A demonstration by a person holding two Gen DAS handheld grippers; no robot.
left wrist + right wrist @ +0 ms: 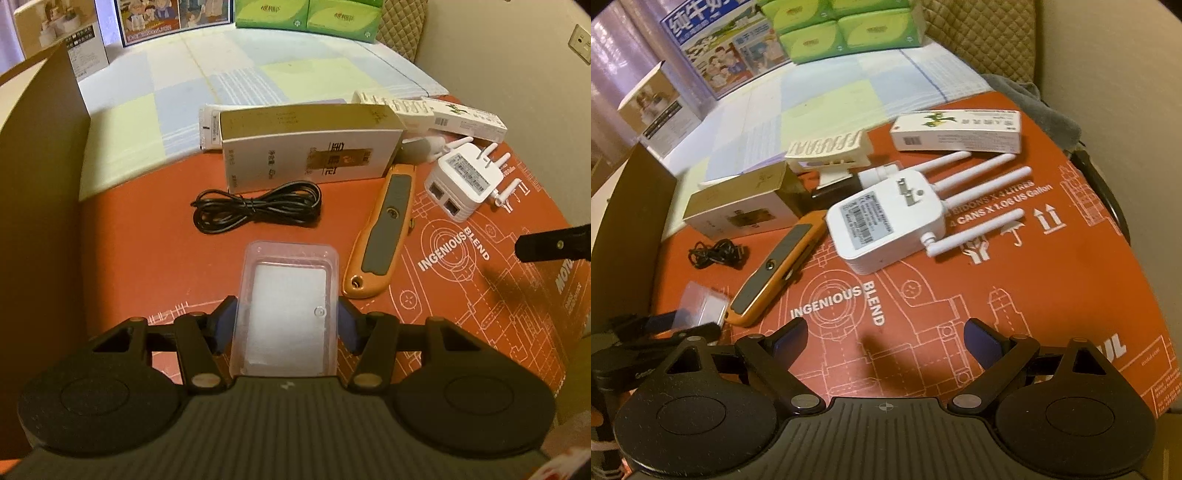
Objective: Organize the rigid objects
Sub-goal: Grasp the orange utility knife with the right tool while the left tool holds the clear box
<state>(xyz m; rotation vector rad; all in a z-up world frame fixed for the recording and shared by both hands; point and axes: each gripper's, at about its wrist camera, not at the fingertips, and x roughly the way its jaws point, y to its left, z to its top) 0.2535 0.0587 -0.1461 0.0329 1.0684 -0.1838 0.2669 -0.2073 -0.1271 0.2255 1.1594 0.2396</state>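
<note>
A clear plastic box (286, 295) with a white insert sits between the blue pads of my left gripper (286, 321), which is shut on its two long sides just above the red printed cardboard (147, 258). In the right wrist view the same box (701, 301) shows at the lower left in the left gripper (683, 321). My right gripper (886, 328) stands open over bare red cardboard (1034, 295), nothing between its fingers. An orange utility knife (380, 240) (775, 266), a white antenna router (463, 181) (886, 225) and a coiled black cable (258, 206) (716, 254) lie ahead.
A gold and white carton (310, 147), a cream clip (827, 151) and a white box with a green plant print (956, 131) lie at the far side. A brown cardboard wall (40, 166) stands at the left. Green tissue packs (306, 14) line the back.
</note>
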